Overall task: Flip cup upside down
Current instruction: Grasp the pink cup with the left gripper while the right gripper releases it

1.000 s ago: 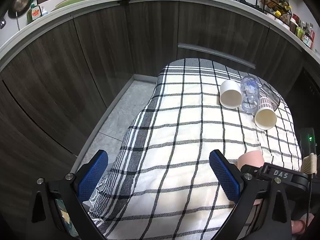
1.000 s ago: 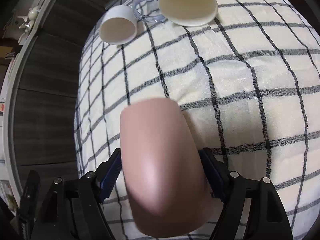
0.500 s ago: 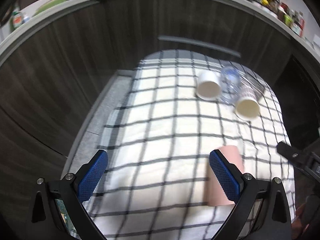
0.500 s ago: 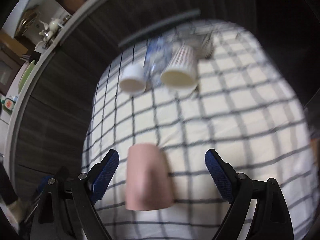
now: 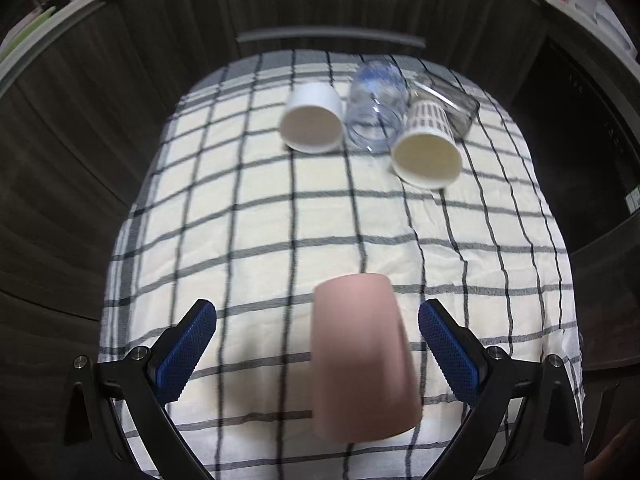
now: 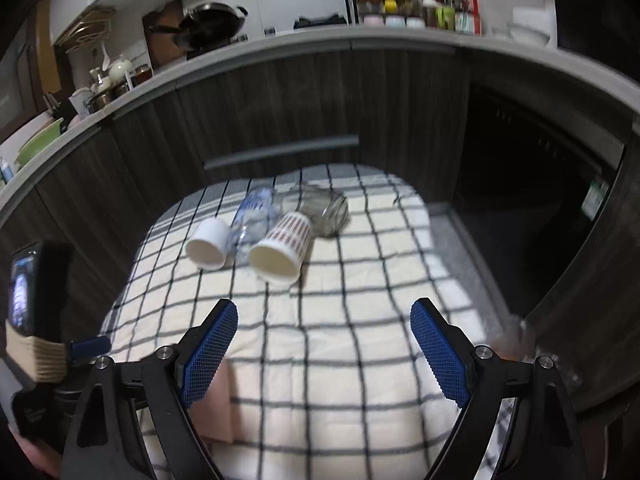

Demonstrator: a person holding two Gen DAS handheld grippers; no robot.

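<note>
pink cup (image 5: 362, 354) mouth-down on checked cloth (image 5: 256, 216), between left gripper (image 5: 318, 350) fingers, untouched | left jaws spread wide | right gripper (image 6: 324, 354) spread, holding nothing | white cup (image 5: 312, 122) lying at far end

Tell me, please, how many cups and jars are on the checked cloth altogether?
5: a pink cup standing mouth-down between the open left gripper's fingers; at the far end, lying in a row, a white cup, a clear plastic jar, a patterned paper cup and a glass jar.
</note>
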